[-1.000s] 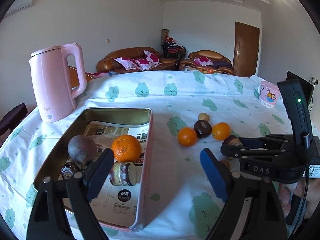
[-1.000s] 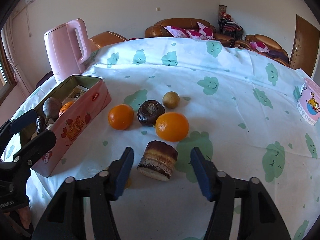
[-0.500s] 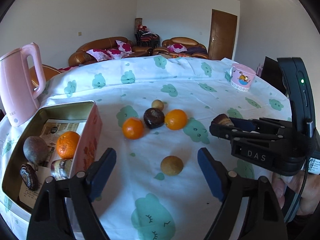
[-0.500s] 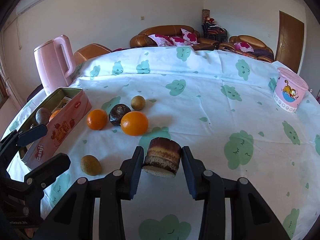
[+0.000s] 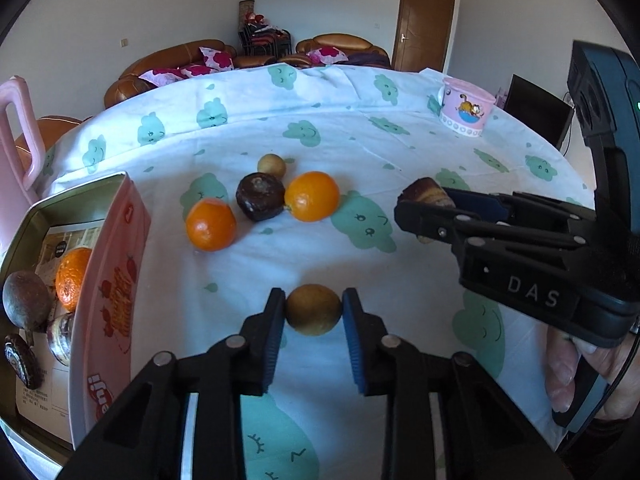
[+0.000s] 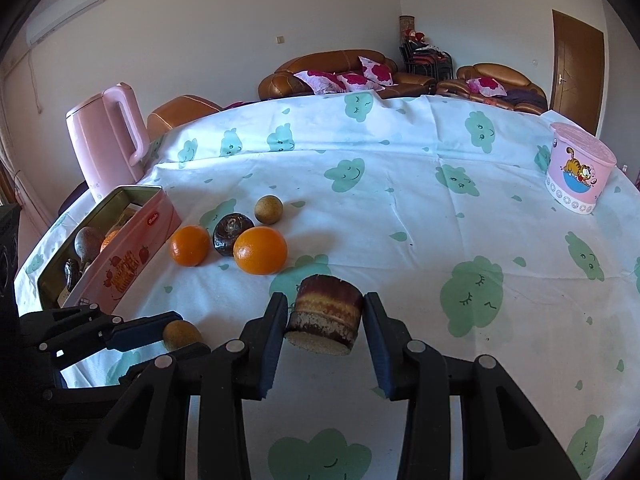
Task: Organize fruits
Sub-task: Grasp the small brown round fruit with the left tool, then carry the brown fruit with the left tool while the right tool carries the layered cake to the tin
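- Left wrist view: left gripper (image 5: 314,316) is pinching a small round tan-brown fruit (image 5: 313,309) on the white tablecloth with green cloud print (image 5: 360,152); its jaws have just been closing and both blue pads are pressing on the fruit.
- Right gripper (image 5: 426,210) is showing at right, "DAS" printed on its black body, clamping a brown layered cylindrical piece (image 5: 426,193). Part of a hand (image 5: 576,376) is gripping its handle.
- Loose on the cloth: two oranges, left orange (image 5: 211,224) and right orange (image 5: 311,196), one dark brown wrinkled round fruit (image 5: 260,197) between them, one more small tan round fruit (image 5: 271,165) behind.
- Open pink rectangular metal tin (image 5: 114,280) at left, partial lettering "enji" on its side. Inside: one orange, one dull purple-brown round fruit, some dark pieces I cannot count reliably, over printed paper.
- One pink cartoon-cat tub (image 5: 466,109) sitting far right; pink kettle handle (image 5: 22,132) at left edge.
- Right wrist view: right gripper (image 6: 325,320) is squeezing the brown layered piece (image 6: 326,314) from both sides, just above the cloth.
- Left gripper (image 6: 182,340) is low left, pinching the tan fruit (image 6: 182,334).
- Tin (image 6: 128,256) is reading "Monde" on its end label. One pink plastic electric kettle (image 6: 106,140) is standing behind it.
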A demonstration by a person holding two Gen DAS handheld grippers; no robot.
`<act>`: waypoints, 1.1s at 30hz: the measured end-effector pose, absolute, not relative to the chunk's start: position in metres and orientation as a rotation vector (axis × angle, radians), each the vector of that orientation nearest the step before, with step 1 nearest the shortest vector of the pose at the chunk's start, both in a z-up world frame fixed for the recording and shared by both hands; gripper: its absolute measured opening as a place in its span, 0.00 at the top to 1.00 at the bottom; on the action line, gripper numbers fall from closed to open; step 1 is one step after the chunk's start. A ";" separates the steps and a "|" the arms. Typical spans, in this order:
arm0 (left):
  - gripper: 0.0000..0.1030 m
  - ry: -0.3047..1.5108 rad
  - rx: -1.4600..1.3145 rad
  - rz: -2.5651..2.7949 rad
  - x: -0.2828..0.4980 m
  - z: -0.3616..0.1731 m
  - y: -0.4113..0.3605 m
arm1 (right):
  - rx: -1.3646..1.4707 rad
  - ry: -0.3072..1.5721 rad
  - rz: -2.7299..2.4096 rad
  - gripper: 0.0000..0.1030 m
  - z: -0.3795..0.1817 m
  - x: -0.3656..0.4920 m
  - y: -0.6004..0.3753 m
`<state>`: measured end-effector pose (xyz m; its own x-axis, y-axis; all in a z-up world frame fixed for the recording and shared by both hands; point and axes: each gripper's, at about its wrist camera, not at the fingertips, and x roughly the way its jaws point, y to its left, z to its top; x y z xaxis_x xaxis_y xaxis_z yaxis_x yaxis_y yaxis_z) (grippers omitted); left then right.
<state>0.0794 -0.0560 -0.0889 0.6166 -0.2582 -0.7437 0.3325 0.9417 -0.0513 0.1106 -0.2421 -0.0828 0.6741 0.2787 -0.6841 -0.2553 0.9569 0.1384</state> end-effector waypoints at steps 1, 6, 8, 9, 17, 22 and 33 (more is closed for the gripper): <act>0.70 0.830 0.091 -0.336 0.079 -0.088 -0.055 | 0.032 0.770 0.306 0.60 -0.082 0.110 -0.242; 0.70 0.774 0.088 -0.310 0.072 -0.081 -0.051 | 0.029 0.740 0.333 0.60 -0.079 0.105 -0.240; 0.70 0.751 0.089 -0.294 0.069 -0.078 -0.049 | 0.025 0.726 0.342 0.60 -0.077 0.102 -0.239; 0.70 0.739 0.089 -0.289 0.068 -0.077 -0.049 | 0.024 0.719 0.343 0.60 -0.076 0.101 -0.239; 0.70 0.659 0.078 -0.251 0.059 -0.067 -0.043 | 0.030 0.654 0.386 0.60 -0.069 0.091 -0.240; 0.70 0.636 0.063 -0.238 0.057 -0.065 -0.038 | 0.028 0.621 0.400 0.60 -0.065 0.086 -0.240; 0.70 0.578 0.051 -0.212 0.047 -0.060 -0.034 | 0.022 0.549 0.407 0.60 -0.058 0.074 -0.242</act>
<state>0.0471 -0.0344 -0.0598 0.8166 -0.1847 -0.5468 0.2132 0.9769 -0.0115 0.0740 -0.2418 -0.0576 0.7756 0.3815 -0.5028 -0.3698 0.9203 0.1278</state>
